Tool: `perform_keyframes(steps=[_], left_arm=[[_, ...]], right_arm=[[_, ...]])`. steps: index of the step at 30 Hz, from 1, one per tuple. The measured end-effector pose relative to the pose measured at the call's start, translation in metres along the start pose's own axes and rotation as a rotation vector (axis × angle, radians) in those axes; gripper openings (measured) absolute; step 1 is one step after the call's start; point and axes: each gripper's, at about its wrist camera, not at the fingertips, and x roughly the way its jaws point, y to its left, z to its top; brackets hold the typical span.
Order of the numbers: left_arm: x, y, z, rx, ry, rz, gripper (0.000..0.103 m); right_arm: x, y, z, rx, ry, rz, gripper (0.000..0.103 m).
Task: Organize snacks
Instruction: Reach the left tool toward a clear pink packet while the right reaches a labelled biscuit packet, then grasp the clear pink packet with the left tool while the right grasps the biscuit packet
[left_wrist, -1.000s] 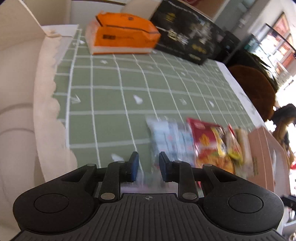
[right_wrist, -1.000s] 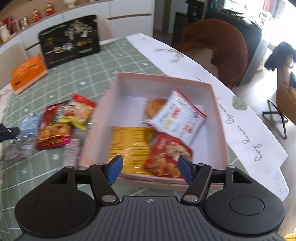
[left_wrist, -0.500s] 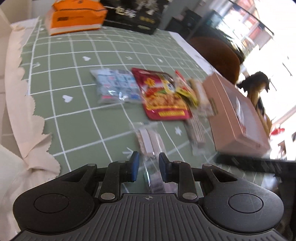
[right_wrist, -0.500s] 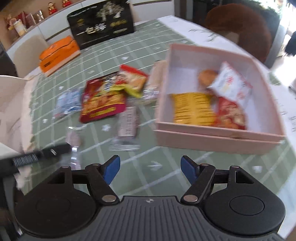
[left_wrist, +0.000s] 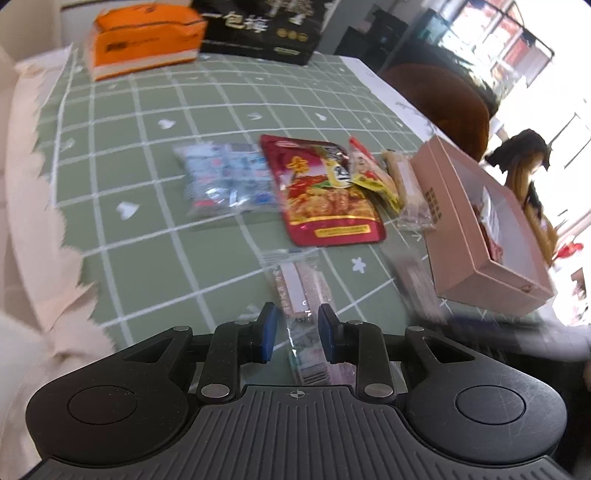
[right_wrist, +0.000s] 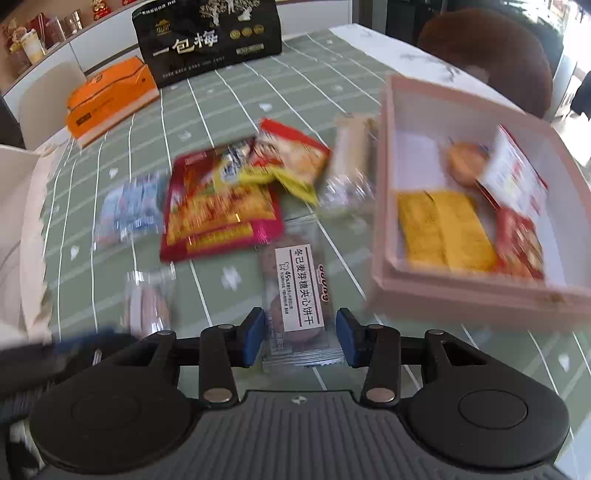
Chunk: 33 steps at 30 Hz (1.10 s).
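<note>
Loose snacks lie on the green checked tablecloth (left_wrist: 155, 206). My left gripper (left_wrist: 294, 336) is open with a clear-wrapped biscuit pack (left_wrist: 301, 288) lying between its fingers. My right gripper (right_wrist: 300, 339) is open with another biscuit pack with a white label (right_wrist: 298, 291) lying between its fingers. A large red snack bag (left_wrist: 325, 195) (right_wrist: 218, 214), a clear bag of blue-white sweets (left_wrist: 225, 177) (right_wrist: 129, 206) and a red-yellow packet (right_wrist: 291, 158) lie further away. A pink box (right_wrist: 476, 288) (left_wrist: 476, 243) on the right holds several snacks.
An orange box (left_wrist: 144, 37) (right_wrist: 110, 99) and a black gift box (right_wrist: 207, 40) (left_wrist: 262, 26) stand at the far edge. A cream cloth (left_wrist: 33, 229) lies on the left. A brown chair (right_wrist: 487, 55) stands beyond the table's right side.
Both grippers have moved in low over the table, each coming to a biscuit pack that now lies between its fingers. The right view has swung from the pink box toward the loose snacks.
</note>
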Motion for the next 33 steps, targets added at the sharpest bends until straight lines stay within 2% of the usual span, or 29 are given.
perform_keyframes(steps=[5, 7, 11, 14, 16, 17, 23, 28, 31, 33], left_arm=[[0.017, -0.030, 0.011, 0.083, 0.015, 0.067, 0.034], [0.023, -0.039, 0.016, 0.116, 0.016, 0.087, 0.038], [0.031, -0.055, 0.019, 0.191, 0.012, 0.119, 0.041], [0.032, -0.062, 0.012, 0.253, 0.014, 0.082, 0.041], [0.026, -0.065, 0.002, 0.289, 0.025, 0.037, 0.041], [0.023, -0.067, -0.004, 0.302, 0.030, 0.023, 0.040], [0.004, -0.076, -0.034, 0.324, 0.082, -0.039, 0.040], [0.008, -0.092, -0.035, 0.340, 0.085, 0.029, 0.043], [0.015, -0.104, -0.033, 0.375, 0.077, 0.056, 0.048], [0.020, -0.110, -0.032, 0.405, 0.062, 0.076, 0.048]], right_arm=[[-0.029, -0.029, -0.046, -0.021, 0.012, 0.002, 0.043], [-0.037, -0.035, -0.062, -0.026, 0.007, -0.028, 0.043], [-0.046, -0.044, -0.076, 0.005, -0.011, -0.046, 0.045], [-0.048, -0.052, -0.081, 0.027, -0.024, -0.050, 0.052], [-0.047, -0.058, -0.083, 0.042, -0.018, -0.042, 0.071], [-0.048, -0.061, -0.086, 0.045, -0.018, -0.036, 0.074], [-0.044, -0.066, -0.088, 0.025, -0.041, -0.057, 0.078], [-0.041, -0.064, -0.091, 0.002, -0.054, -0.068, 0.087], [-0.039, -0.065, -0.093, 0.005, -0.068, -0.070, 0.091], [-0.039, -0.064, -0.094, 0.003, -0.076, -0.074, 0.091]])
